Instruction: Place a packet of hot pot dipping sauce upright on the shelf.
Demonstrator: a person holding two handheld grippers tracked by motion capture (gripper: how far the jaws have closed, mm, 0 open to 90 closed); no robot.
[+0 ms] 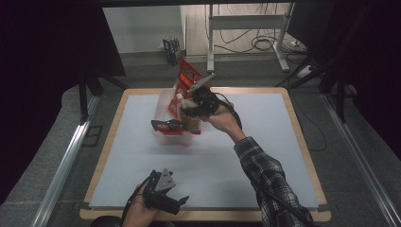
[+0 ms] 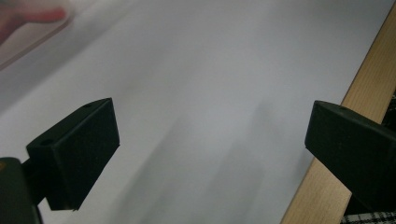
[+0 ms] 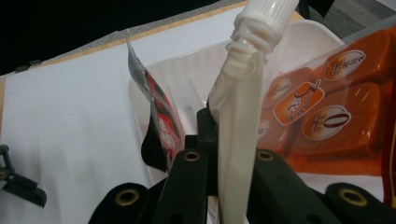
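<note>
Desk with one bin on its white top

The desk (image 1: 302, 142) has a pale wooden rim and a white sheet covering nearly all of its top. A clear plastic bin (image 1: 163, 101) stands directly on the sheet, near the far edge and somewhat left of the middle, with red snack packets (image 1: 185, 78) rising out of it. The near half of the desk, toward the front edge, carries nothing but the sheet.

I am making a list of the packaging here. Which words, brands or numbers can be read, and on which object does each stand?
"0": a large figure in a white oval badge on the orange packet, right gripper view.
Other badges on that packet: lettering too small and blurred.
Red packet: seen edge-on, print unreadable.
White pouch held in the right tongs: no print visible.
</note>
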